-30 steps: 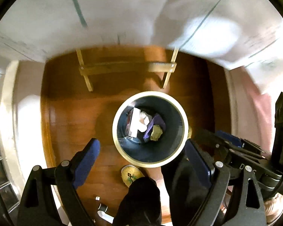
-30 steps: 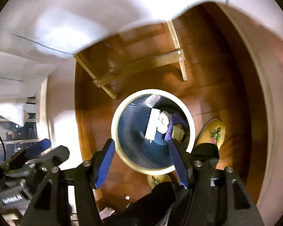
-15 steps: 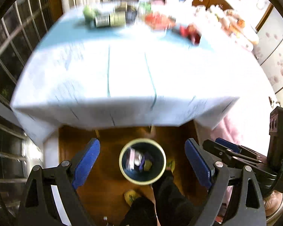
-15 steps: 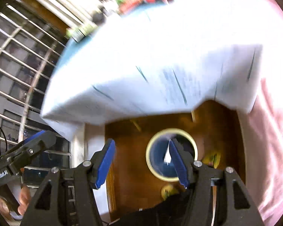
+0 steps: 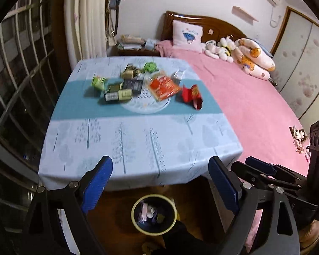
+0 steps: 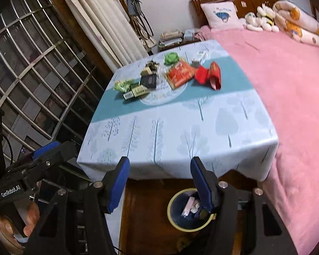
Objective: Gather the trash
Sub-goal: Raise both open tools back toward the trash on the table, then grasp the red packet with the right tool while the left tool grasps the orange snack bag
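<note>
Both grippers held above the near edge of the table, both empty.

The left gripper (image 5: 160,183) and the right gripper (image 6: 159,182) have their jaws wide apart. The trash (image 5: 142,85) lies in a group on the far half of the tablecloth (image 5: 138,140). The bin (image 5: 136,222) stands on the floor under the table edge, with some pieces inside.

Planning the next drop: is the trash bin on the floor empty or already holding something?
Holding something. The trash bin shows a few pieces at its bottom, including a pale wrapper; most of it is unfilled.
</note>
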Motion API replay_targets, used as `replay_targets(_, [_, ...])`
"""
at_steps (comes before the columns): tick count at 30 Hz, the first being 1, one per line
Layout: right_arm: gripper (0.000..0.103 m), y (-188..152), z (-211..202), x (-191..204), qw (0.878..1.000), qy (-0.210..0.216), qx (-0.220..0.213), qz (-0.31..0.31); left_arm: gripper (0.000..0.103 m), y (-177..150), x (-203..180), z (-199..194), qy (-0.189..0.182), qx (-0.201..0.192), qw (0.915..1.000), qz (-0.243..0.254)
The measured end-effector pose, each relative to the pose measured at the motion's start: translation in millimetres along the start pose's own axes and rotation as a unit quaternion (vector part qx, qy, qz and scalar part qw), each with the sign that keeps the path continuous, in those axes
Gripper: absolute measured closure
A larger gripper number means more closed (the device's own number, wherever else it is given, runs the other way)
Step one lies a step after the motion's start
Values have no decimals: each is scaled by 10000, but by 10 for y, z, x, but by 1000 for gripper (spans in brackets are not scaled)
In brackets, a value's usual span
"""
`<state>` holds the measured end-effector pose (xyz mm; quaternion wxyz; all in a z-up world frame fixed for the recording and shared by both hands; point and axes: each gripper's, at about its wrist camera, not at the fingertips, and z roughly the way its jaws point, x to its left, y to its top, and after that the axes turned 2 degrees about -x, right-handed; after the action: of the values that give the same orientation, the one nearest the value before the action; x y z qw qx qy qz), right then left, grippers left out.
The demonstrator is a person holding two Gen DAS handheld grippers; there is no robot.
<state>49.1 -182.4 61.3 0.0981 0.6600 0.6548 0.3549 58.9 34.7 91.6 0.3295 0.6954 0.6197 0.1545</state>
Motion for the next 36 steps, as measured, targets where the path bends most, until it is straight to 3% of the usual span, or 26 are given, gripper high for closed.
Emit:
replay_targets(8, [43, 313, 36, 45, 9996, -168, -72, -197, 13, 293, -249, 82, -72, -65, 9993, 363])
replay_targets(16, [43, 744, 406, -257, 9994, -334, -17, -72, 13, 557, -272, 536, 180, 124, 9991, 361])
replay_targets(29, [44, 1796, 1757, -1250, 9953, -317, 826, 397, 15, 1491, -383, 2109, 600, 941, 9936, -152])
replay_targets(36, [44, 2034, 2593, -1644, 9868, -379, 1499, 476, 15, 1827, -430, 2952, 787, 1376, 9864, -443])
